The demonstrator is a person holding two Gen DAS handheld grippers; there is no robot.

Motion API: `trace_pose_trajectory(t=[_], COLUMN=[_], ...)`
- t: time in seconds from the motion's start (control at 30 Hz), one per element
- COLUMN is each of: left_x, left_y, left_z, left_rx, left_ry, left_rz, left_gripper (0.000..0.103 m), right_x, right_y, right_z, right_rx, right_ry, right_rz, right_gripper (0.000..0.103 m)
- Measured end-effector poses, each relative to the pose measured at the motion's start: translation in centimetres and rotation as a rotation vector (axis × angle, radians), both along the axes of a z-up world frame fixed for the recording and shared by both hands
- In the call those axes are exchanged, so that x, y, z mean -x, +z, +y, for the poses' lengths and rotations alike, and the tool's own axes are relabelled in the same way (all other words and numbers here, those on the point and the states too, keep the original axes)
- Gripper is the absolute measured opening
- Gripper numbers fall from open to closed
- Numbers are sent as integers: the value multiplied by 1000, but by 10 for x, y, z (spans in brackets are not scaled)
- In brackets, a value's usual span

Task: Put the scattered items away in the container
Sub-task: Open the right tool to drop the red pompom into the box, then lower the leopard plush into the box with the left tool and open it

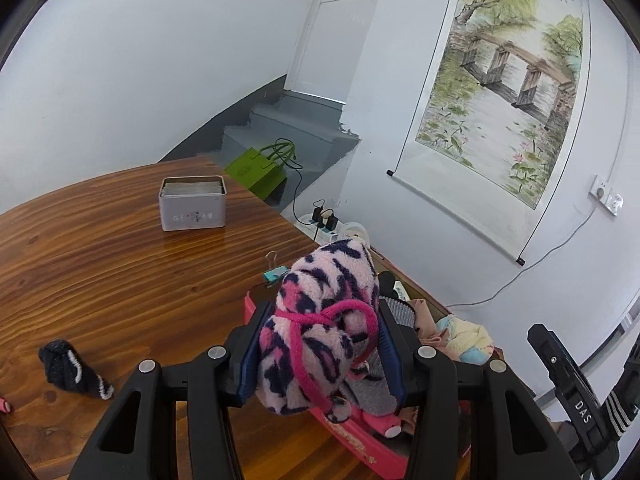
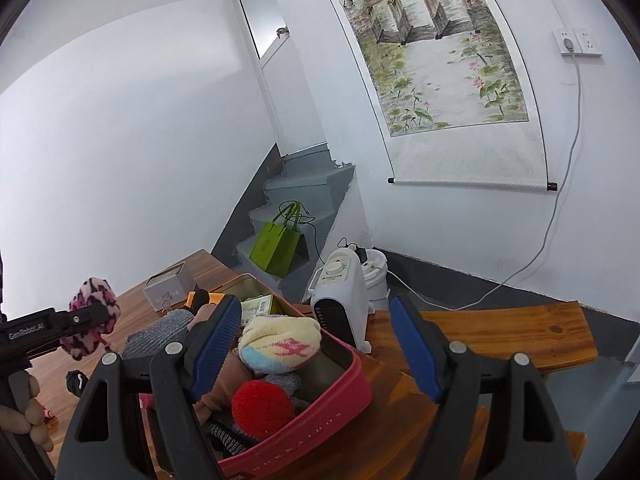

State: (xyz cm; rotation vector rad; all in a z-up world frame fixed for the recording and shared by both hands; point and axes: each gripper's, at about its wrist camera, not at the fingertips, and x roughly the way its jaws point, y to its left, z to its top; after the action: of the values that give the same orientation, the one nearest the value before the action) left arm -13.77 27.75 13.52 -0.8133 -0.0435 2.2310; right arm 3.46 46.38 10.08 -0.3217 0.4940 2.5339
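Observation:
My left gripper (image 1: pixel 318 350) is shut on a fluffy pink sock with dark spots (image 1: pixel 320 320) and holds it above the near-left edge of the red tin (image 1: pixel 352 436). The same pink sock (image 2: pixel 90 318) shows at the left of the right wrist view. The red tin (image 2: pixel 320 412) holds a pastel sock ball (image 2: pixel 280 344), a red ball (image 2: pixel 262 404), grey socks and brown cloth. My right gripper (image 2: pixel 316 348) is open and empty above the tin. A black sock with white stripes (image 1: pixel 74 370) lies on the table to the left.
A grey metal tin (image 1: pixel 193 204) stands farther back on the wooden table (image 1: pixel 120 280). A teal binder clip (image 1: pixel 274 270) lies near the red tin. A white heater (image 2: pixel 344 296), a wooden bench (image 2: pixel 500 332) and a green bag (image 2: pixel 276 248) are beyond the table.

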Motion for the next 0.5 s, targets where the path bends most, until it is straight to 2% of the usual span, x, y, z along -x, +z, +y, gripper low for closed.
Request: trace_pose_trajectory(t=[0.23,0.5], left_x=[10,16], left_y=[-2,-18], left_z=[33,58], left_rx=[7,47], left_ry=[-43,-78], left_rz=[2,-15], left_gripper=[50,50], right_x=[-1,-6], right_y=[2,4], right_z=[-9,-11], right_rx=[-28,-23], right_ry=[26,43], right_rz=[1,29], right_gripper=[81,81])
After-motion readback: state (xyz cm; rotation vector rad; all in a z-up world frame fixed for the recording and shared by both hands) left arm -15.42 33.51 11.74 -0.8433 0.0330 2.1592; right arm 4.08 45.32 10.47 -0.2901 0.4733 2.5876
